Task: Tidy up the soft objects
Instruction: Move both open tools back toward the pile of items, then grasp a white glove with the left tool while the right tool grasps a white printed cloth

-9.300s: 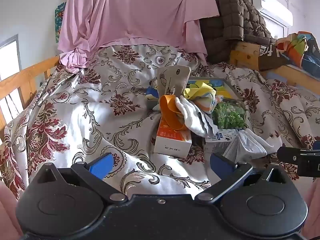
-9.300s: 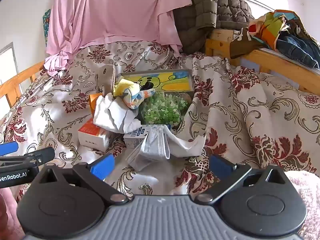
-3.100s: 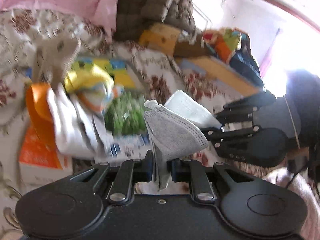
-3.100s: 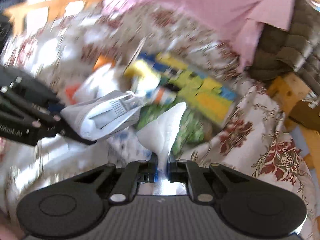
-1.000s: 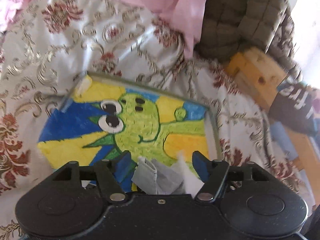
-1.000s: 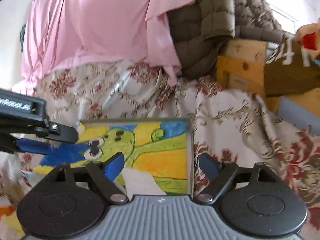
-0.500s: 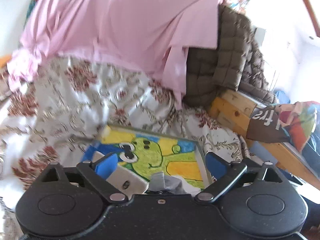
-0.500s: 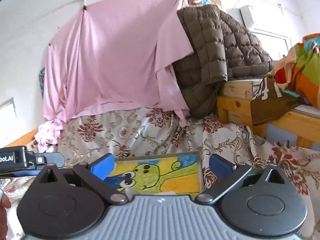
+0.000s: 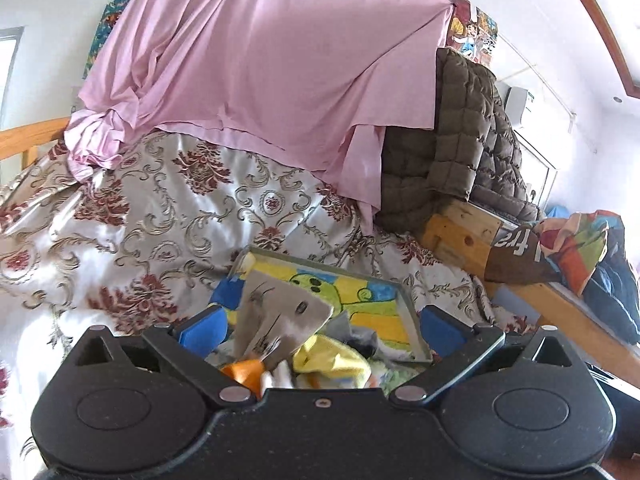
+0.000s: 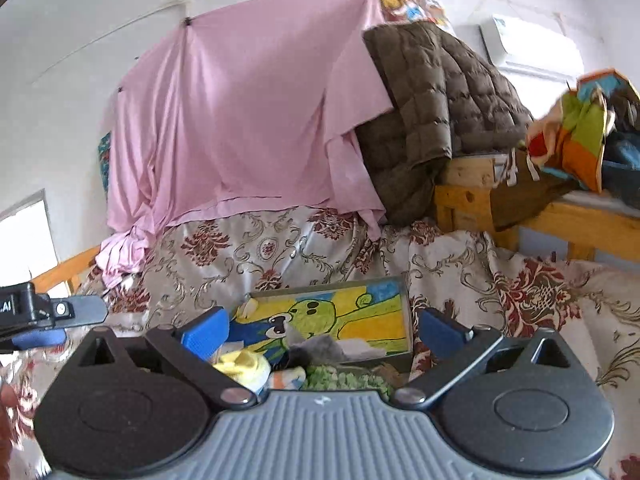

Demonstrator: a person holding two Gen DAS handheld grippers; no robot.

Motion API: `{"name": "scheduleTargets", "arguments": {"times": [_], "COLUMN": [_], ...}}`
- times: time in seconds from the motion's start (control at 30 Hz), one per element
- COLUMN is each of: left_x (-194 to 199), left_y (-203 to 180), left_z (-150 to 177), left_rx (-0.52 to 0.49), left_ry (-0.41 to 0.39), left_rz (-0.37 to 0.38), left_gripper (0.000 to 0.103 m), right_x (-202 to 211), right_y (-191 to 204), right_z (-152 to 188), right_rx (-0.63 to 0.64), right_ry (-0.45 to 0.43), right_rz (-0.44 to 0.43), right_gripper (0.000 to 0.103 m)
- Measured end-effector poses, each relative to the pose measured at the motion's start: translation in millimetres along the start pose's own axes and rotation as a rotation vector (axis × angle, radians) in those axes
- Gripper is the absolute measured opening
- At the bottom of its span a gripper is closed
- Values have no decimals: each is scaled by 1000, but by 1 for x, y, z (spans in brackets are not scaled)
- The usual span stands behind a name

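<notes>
A framed cartoon picture (image 9: 372, 304) lies on the flowered bedspread (image 9: 168, 220); it also shows in the right wrist view (image 10: 352, 316). A grey mask (image 10: 316, 348) and a white mask (image 10: 356, 347) rest on its near edge. A yellow cloth (image 9: 332, 362) (image 10: 242, 364), a grey flap (image 9: 280, 316), an orange strap (image 9: 242, 372) and green stuff (image 10: 344, 380) sit in the pile below. My left gripper (image 9: 320, 328) is open and empty above the pile; its fingers (image 10: 60, 312) show at the left of the right wrist view. My right gripper (image 10: 320, 330) is open and empty.
A pink sheet (image 9: 260, 64) hangs on the back wall. A brown quilted jacket (image 9: 460, 140) drapes over a wooden bed frame (image 9: 500, 248) on the right, with colourful clothes (image 9: 580, 256) on it. A wooden rail (image 9: 28, 136) runs on the left.
Both grippers have pulled back and up from the picture, and more of the pile shows below them. Earlier each held a mask; both masks now lie on the picture.
</notes>
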State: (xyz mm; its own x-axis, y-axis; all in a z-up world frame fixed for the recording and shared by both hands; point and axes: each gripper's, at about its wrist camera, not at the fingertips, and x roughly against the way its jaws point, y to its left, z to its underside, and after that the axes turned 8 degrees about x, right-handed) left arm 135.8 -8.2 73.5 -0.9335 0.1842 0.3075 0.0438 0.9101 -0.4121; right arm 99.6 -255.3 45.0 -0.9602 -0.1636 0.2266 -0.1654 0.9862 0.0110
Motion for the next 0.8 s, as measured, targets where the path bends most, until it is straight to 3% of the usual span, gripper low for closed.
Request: {"name": "scheduleTargets", "arguments": {"times": [0.17,0.27,0.5,0.8], "left_x": [22,33,39,20], "left_y": [11,19,43,67], "left_z": [12,20,37,52], "left_rx": [-35,-50,-89,-122], "left_ry": [-14,-1,71,200], "left_rz": [-6,-10,0,16], "left_gripper": [102,102,102,102], "right_x": [23,30,22,-5], "right_y": [23,33,51,66], "right_z": [9,14,33,51], "right_rx": [77,93,148,198], "right_ry": [-42,-18,122,292], "right_rz": [-5,-27,-75,-106], "right_gripper": [103,103,103,103]}}
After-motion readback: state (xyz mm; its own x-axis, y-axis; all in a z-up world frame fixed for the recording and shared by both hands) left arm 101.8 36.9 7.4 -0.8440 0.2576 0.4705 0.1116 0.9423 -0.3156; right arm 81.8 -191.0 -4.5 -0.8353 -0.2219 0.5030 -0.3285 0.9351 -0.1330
